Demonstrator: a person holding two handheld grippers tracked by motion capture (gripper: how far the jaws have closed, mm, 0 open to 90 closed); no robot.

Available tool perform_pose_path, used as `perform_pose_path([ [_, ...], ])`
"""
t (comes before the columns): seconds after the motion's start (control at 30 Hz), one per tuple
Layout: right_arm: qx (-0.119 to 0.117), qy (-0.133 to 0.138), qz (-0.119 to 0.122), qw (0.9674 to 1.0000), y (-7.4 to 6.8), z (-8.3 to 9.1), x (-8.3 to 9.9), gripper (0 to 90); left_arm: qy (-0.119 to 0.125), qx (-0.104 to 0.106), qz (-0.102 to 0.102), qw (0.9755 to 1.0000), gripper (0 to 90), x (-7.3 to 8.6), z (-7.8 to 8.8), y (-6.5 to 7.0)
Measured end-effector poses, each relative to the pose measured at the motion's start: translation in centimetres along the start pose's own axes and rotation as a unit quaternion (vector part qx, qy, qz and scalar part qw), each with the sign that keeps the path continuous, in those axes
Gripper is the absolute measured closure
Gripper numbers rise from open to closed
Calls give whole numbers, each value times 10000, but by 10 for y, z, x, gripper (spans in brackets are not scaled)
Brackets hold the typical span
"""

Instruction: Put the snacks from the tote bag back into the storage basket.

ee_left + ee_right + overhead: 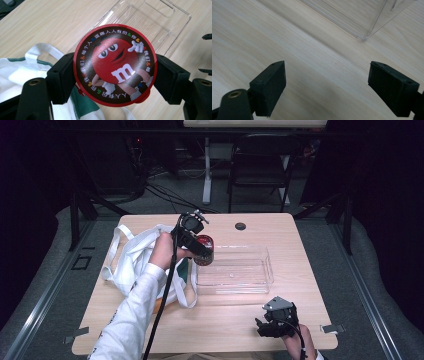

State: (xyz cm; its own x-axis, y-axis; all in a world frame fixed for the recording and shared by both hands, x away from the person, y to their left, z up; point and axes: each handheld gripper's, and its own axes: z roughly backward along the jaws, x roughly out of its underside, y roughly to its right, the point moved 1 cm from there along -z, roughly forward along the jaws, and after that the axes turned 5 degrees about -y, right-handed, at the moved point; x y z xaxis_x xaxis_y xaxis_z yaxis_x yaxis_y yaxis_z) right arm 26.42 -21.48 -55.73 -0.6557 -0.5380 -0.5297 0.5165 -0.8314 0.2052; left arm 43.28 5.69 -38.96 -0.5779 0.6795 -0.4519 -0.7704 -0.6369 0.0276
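Observation:
A round red candy tin [115,65] with a cartoon face on its lid sits between both black pads of my left gripper [115,75], which is shut on it. From above, the tin [205,249] hangs at the left end of a clear plastic tray [250,280], with my left gripper [197,247] beside the white cloth bag [132,260]. My right gripper [267,327] rests near the table's front edge, right of centre. Its jaws [327,87] stand wide apart over bare wood, with nothing between them.
The white bag with green print [15,72] lies on the left half of the wooden table [310,270]. A corner of the clear tray [364,27] shows ahead of my right gripper. A black round grommet [240,226] sits near the table's far edge; a chair [260,165] stands beyond.

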Motion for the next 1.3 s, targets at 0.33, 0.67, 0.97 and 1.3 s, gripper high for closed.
perform_pose_path([
  [0.33, 25, -16, -22, 10000, 0, 0, 1, 142, -44, 72, -70, 9999, 260, 0, -7, 6],
  [0.67, 4, -25, -31, 10000, 0, 0, 1, 142, -65, 121, -38, 9999, 260, 3, -18, 8],
  [0.97, 0, -31, -34, 10000, 0, 0, 1, 142, -198, 218, -52, 9996, 260, 6, -38, 9],
  [1.3, 57, -45, -14, 10000, 0, 0, 1, 143, -277, 317, -89, 9991, 260, 9, -54, 11],
])
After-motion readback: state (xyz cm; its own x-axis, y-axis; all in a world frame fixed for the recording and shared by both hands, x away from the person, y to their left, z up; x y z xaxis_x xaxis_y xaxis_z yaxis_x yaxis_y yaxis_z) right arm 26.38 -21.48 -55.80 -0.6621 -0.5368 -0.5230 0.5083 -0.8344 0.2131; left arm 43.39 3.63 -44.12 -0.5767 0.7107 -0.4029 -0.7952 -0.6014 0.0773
